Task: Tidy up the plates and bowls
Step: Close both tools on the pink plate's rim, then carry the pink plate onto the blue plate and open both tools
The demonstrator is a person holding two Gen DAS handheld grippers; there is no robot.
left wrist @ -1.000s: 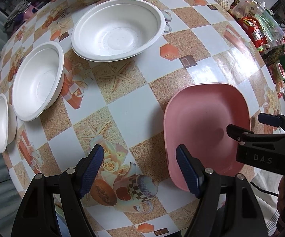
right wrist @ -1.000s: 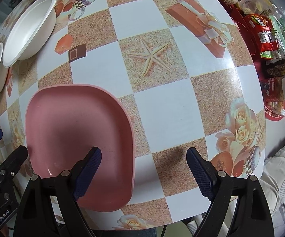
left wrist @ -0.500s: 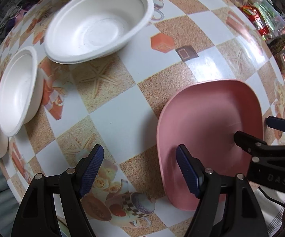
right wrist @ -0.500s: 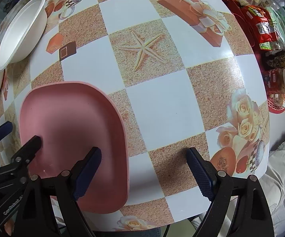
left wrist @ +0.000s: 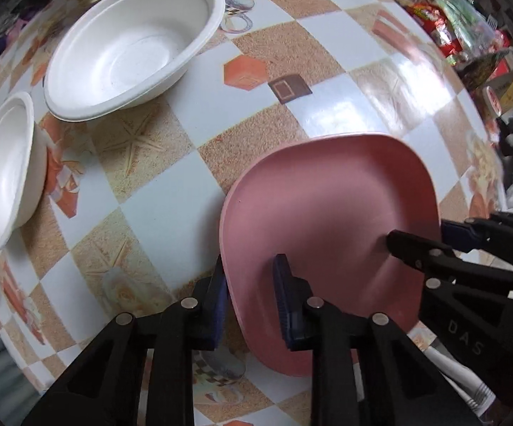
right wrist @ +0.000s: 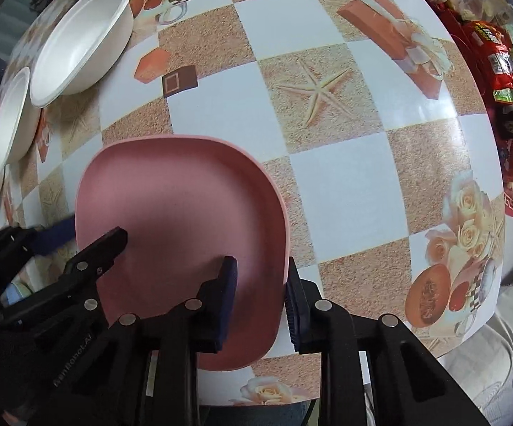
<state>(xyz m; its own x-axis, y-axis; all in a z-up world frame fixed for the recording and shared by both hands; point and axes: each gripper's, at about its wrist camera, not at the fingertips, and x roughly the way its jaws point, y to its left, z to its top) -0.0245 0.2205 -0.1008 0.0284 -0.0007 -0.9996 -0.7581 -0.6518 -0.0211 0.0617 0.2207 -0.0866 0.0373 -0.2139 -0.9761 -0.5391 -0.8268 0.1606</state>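
Since both grippers straddle opposite rims of the pink square plate (left wrist: pixel 327 213), which lies flat near the table (right wrist: pixel 345 184) edge, a two-sided hold is in hand. The left gripper (left wrist: pixel 249 294) and right gripper (right wrist: pixel 260 298) each stand narrowed across a rim; firm clamping cannot be confirmed. Judged rigid, light, smooth plastic: grip the raised rim. Three white bowls (left wrist: pixel 132 42) sit well apart.
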